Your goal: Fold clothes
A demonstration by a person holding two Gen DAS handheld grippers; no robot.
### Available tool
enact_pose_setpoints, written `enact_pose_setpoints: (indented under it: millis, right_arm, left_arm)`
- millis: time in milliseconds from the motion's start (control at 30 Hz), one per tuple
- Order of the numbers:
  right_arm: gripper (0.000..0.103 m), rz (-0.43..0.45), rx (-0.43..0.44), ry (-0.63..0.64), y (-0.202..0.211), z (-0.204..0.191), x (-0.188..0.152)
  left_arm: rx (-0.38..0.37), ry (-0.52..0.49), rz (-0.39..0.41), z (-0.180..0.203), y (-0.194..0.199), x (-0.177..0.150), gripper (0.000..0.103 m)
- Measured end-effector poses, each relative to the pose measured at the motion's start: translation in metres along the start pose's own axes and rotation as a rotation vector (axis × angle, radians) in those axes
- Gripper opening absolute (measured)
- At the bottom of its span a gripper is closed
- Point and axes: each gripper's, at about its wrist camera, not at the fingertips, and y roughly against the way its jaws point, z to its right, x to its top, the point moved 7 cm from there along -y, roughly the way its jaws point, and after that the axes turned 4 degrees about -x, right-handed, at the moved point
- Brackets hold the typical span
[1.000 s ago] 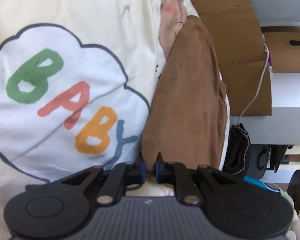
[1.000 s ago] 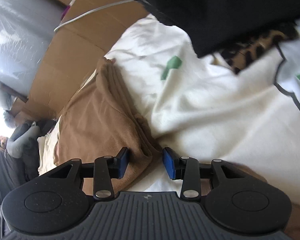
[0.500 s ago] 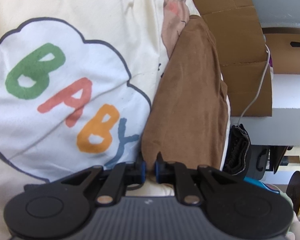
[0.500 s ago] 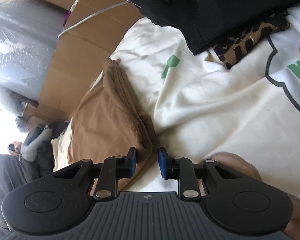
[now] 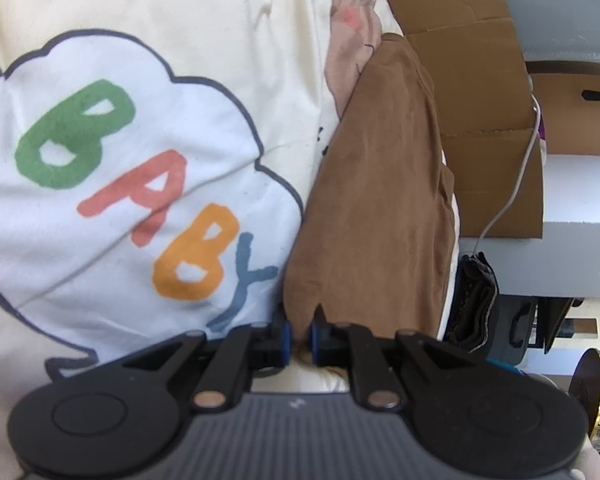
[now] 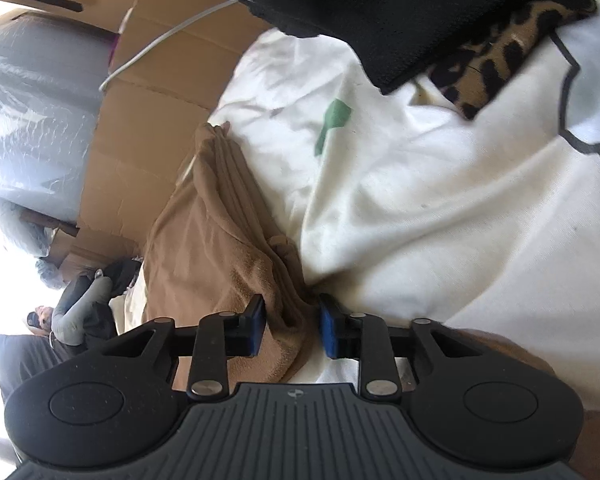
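**Brown garment pinched at one corner, straddled at the other**

Brown garment [image 5: 380, 200] is seen stretched lengthwise along the edge of a cream blanket [image 5: 204, 12], the one printed with a white cloud and the coloured letters "BABY" [image 5: 140, 196]. Its near corner is clamped between the nearly closed jaws of the left gripper [image 5: 299, 340], a small peak of cloth standing up between the blue pads [image 5: 285, 340] — a hold that appears meant to anchor one end while the other is worked.

At the opposite end, seen from the right wrist, the right gripper [image 6: 292, 330] is set with its jaws parted around a bunched ridge of the same brown fabric. The cloth lies between the pads without being squeezed, so this corner is judged not yet secured. With both corners held, the panel could presumably be lifted and doubled over.

A black garment [image 6: 400, 8] and a leopard-print piece [image 6: 496, 56] are left at the far side of the blanket, seemingly awaiting their turn. Flattened cardboard [image 6: 148, 108] and a white cable [image 5: 516, 176] are visible beyond the blanket's edge — clear of the fold.
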Motion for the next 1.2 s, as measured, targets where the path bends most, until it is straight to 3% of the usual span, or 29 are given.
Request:
enact_pose_setpoints:
  millis: [33,233,467,767,1200]
  right_arm:
    - [0.018,-0.008,-0.008,-0.005,0.001,0.0,0.0]
    - [0.008,-0.02,-0.048,0.019,0.016,-0.016,0.006]
    - [0.007,-0.021,-0.062,-0.001,0.035,-0.032,0.016]
    - [0.007,-0.009,-0.07,0.041,0.076,-0.051,0.025]
    - [0.007,-0.056,-0.104,0.032,0.129,-0.043,-0.011]
  left_arm:
    - [0.009,-0.002,0.0,0.002,0.001,0.0,0.01]
    - [0.06,-0.074,0.016,0.028,0.01,-0.001,0.009]
    - [0.048,-0.091,0.043,0.056,0.026,-0.007,0.008]
    - [0.047,-0.145,0.018,0.084,0.051,-0.023,0.008]
    - [0.086,-0.123,0.006,0.071,0.084,-0.071,0.008]
